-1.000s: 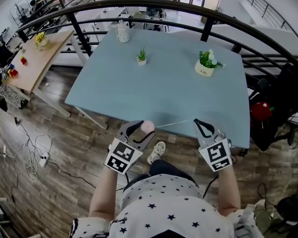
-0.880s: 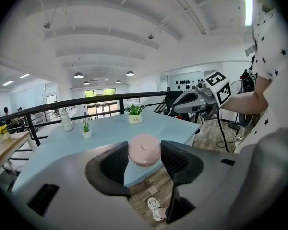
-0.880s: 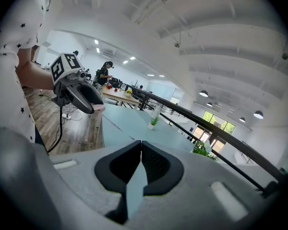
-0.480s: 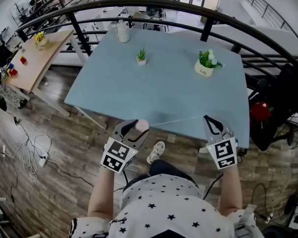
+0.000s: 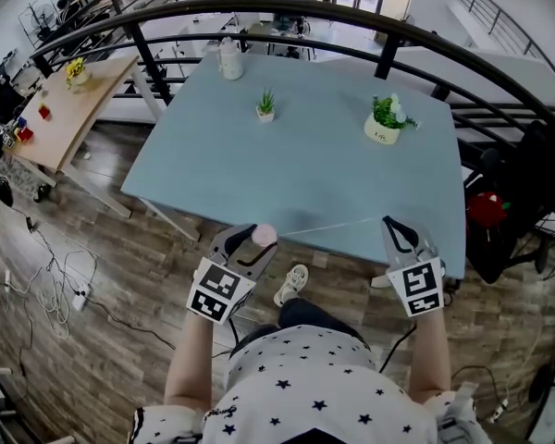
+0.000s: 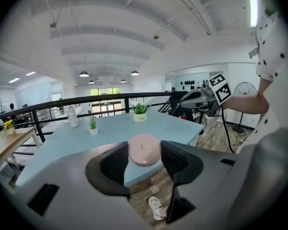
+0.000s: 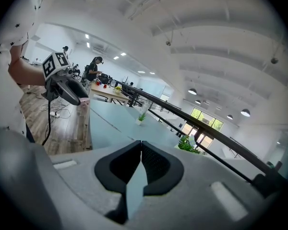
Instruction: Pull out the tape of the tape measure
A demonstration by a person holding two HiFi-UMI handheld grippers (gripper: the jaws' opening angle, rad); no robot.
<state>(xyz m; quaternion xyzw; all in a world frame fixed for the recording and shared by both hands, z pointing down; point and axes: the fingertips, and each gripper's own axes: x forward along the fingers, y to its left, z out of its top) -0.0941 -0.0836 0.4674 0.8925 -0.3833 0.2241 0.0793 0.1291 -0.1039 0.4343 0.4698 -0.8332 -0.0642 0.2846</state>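
A blue table (image 5: 305,174) bears a small plant (image 5: 265,105), flowering plant (image 5: 383,118) and bottle (image 5: 228,60).

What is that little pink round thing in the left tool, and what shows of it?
It is the tape measure: a small round pale pink case, smooth like plastic, with a tiny dimple in its flat face. The left gripper clamps it between dark ribbed pads, in the air by the near edge of the blue table. A thin pale tape runs from it to the right gripper, whose jaws are shut on its end.
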